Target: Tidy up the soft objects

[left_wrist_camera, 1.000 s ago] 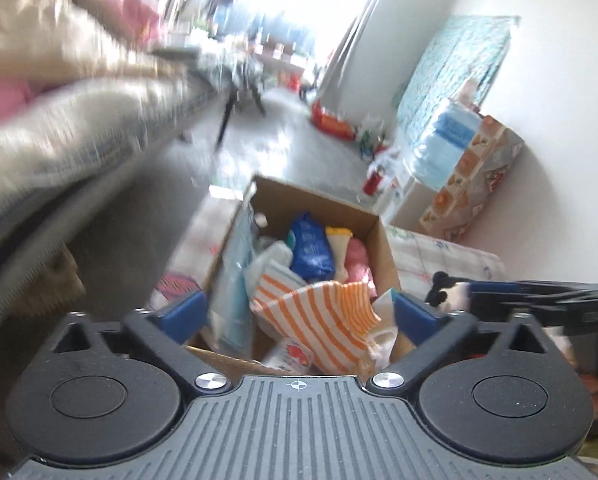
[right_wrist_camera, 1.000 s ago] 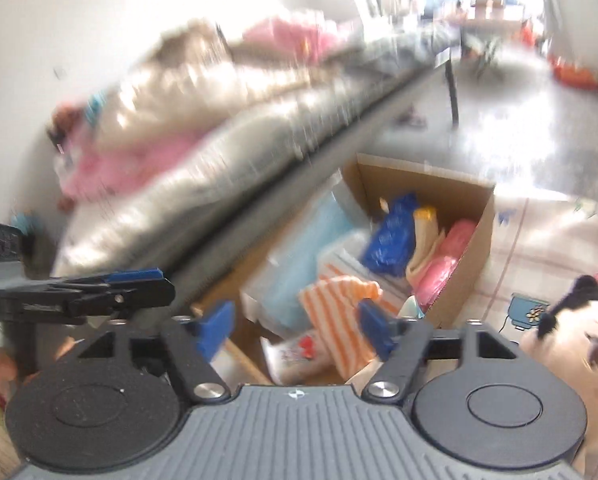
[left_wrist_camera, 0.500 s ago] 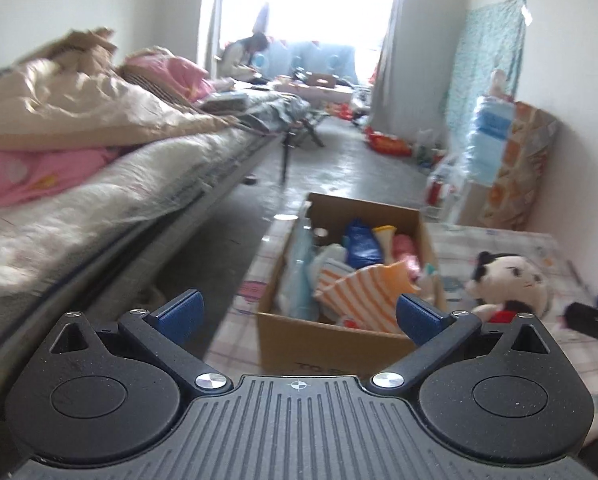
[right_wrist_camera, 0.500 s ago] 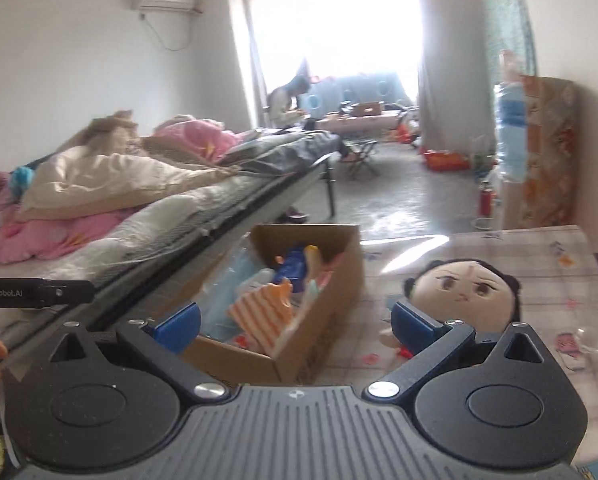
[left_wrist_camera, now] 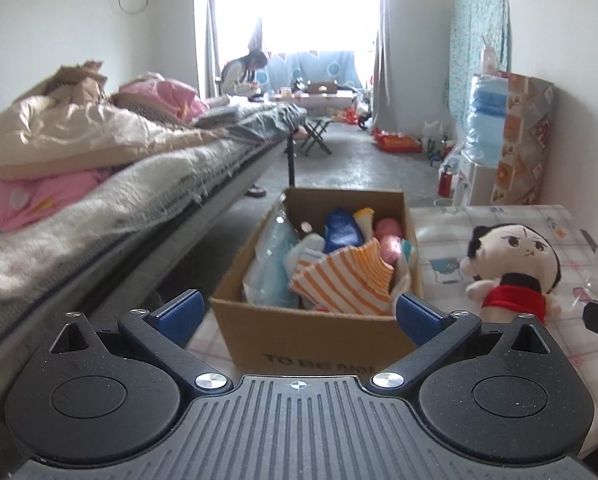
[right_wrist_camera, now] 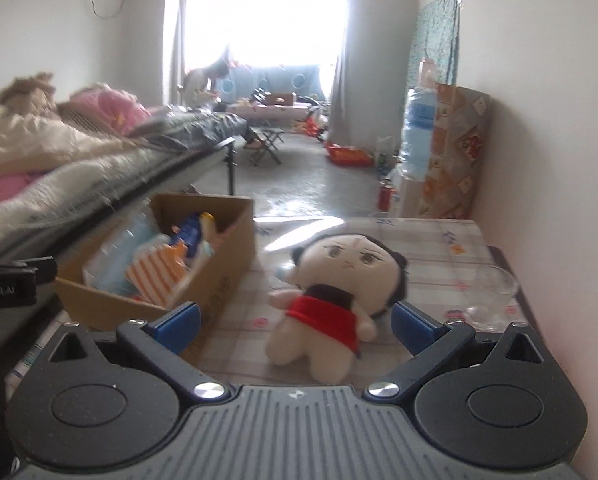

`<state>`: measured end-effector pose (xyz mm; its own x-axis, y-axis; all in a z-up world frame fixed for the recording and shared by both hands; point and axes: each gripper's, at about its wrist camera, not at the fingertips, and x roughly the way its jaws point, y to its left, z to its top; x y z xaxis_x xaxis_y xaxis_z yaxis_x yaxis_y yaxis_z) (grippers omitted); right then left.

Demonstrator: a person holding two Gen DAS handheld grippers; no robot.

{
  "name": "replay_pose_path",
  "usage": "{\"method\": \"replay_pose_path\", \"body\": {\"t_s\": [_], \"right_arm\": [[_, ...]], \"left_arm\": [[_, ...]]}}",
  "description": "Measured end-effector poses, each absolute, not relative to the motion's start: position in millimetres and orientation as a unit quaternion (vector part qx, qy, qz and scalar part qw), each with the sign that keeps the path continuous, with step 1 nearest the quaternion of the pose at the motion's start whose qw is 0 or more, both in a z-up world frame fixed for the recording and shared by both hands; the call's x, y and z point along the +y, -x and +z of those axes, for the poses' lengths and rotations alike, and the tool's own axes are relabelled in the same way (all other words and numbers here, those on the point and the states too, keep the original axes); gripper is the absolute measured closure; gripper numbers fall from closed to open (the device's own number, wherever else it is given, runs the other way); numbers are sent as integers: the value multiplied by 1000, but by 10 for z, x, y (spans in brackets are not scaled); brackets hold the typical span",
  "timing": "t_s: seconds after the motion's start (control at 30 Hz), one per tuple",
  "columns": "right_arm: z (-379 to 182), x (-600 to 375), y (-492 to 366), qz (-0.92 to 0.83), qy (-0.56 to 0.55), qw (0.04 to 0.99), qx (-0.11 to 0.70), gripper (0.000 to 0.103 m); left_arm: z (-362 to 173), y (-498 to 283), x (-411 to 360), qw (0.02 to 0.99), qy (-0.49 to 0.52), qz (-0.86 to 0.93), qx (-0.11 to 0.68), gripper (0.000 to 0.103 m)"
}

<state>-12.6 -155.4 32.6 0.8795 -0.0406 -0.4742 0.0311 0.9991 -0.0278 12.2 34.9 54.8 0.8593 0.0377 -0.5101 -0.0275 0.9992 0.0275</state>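
A plush doll [right_wrist_camera: 331, 296] with black hair and a red top sits upright on the checked tablecloth [right_wrist_camera: 431, 256]; it also shows in the left wrist view [left_wrist_camera: 515, 268]. A cardboard box [left_wrist_camera: 319, 340] to its left holds soft things, with an orange striped cloth [left_wrist_camera: 343, 280] on top. The box also shows in the right wrist view [right_wrist_camera: 223, 276]. My left gripper [left_wrist_camera: 299, 316] is open and empty in front of the box. My right gripper [right_wrist_camera: 295, 326] is open and empty, with the doll just beyond its fingertips.
A bed [left_wrist_camera: 99, 184] piled with blankets runs along the left. A clear glass [right_wrist_camera: 491, 296] stands on the table right of the doll, near the wall. A water jug [left_wrist_camera: 485, 124] and patterned box stand at the far right. A person is far back by the window.
Both grippers have drawn back and levelled out from above the box. The doll now sits centred in front of the right gripper. Both stay open.
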Motion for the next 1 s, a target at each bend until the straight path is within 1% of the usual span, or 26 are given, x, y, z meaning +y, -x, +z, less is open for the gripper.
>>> {"method": "replay_pose_path", "body": {"t_s": [0.2,0.3,0.6,1.0], "right_arm": [[134,-1605,97,-49,8,959,279,0],[78,-1599,44,-49,-3,955,292,0],[21,-1417,-156,-23,-19,949,315,0],[63,-1277,-210,-9,-16,950,313,0]], "left_arm": [[368,-216,278,946,-5,27,323,0],[337,-239,290,941,-4,38,335,0],[388,-266,295,939,-8,37,342,0],[409,-253,276,939,-9,17,343,0]]}}
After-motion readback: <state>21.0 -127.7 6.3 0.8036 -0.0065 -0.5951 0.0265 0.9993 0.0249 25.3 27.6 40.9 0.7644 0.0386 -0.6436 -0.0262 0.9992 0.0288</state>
